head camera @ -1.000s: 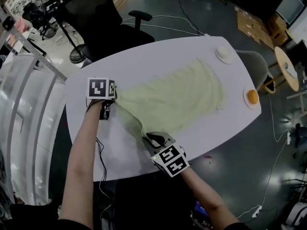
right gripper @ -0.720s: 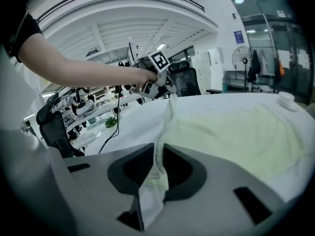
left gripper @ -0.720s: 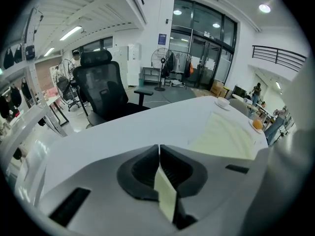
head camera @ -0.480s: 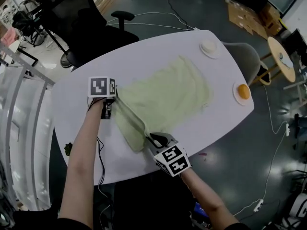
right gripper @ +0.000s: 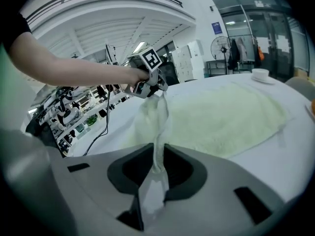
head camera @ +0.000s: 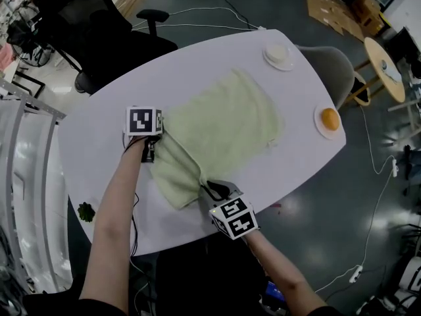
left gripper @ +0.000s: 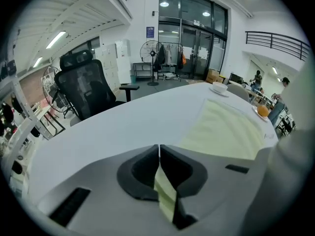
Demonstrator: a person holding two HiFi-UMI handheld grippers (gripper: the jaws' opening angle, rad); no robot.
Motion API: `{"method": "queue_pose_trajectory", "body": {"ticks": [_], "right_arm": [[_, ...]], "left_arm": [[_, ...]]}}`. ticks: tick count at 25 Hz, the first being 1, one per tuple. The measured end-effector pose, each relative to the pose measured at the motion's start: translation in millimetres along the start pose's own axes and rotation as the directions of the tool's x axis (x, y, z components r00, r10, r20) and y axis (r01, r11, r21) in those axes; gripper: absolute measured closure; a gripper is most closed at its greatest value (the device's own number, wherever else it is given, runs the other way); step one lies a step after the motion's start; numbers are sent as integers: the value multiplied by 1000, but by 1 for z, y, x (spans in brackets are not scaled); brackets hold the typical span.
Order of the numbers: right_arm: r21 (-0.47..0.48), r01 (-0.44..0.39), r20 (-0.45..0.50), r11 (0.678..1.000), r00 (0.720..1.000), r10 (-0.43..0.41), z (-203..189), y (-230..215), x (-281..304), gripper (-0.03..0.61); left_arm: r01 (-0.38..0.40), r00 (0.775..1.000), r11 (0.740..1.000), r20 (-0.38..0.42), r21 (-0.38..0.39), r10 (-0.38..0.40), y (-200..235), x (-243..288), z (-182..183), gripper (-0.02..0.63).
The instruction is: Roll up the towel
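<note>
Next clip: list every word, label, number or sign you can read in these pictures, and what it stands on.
No text is readable.
Blue wall sign: lettering too small to read.
Left marker cube: black-and-white square pattern only, no letters or digits.
Right marker cube: the same kind of pattern, no letters or digits.

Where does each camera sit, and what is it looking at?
Head view: on the person's head, looking down at table, towel, both forearms, left gripper, right gripper.
Left gripper view: on the left gripper, facing the black chair; own fingers.
Right gripper view: on the right gripper, facing the left gripper, left forearm.
Shared: the towel.
</note>
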State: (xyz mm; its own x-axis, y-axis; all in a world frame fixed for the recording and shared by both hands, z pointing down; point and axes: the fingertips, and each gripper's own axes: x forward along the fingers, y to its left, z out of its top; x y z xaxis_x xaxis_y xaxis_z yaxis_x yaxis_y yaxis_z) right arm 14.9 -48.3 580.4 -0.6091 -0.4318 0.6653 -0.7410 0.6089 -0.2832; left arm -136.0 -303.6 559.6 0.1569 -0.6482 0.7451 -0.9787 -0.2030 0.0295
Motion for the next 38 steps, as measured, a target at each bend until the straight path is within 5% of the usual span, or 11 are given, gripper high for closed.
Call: {"method": "queue_pose_trajectory", "body": {"ticks": [6, 9, 12, 14, 23, 38], "right_arm": [[59, 69, 3, 996, 998, -69, -6, -21, 0, 492], [62, 131, -8, 989, 991, -131, -10, -37, -6, 427], [26, 152, -5, 988, 988, -151, -8, -41, -14, 334], [-23, 151, 7, 988, 989, -151, -3, -37, -19, 290], [-202, 102, 29, 974, 995, -98, 21, 13, -23, 276], [-318, 41, -38, 947, 998, -56, 7, 91, 15, 288]], "left_arm": [[25, 998, 998, 59, -51, -22, -9, 8, 6, 578], [81, 994, 993, 85, -84, -74, -16, 9, 11, 355], [104, 989, 992, 118, -75, -94, -15, 1, 19, 297], [101, 986, 993, 136, -66, -92, -10, -6, 25, 288], [46, 984, 996, 172, -78, -32, 55, -50, 32, 285], [94, 996, 986, 20, -137, -92, 116, -56, -58, 325]]}}
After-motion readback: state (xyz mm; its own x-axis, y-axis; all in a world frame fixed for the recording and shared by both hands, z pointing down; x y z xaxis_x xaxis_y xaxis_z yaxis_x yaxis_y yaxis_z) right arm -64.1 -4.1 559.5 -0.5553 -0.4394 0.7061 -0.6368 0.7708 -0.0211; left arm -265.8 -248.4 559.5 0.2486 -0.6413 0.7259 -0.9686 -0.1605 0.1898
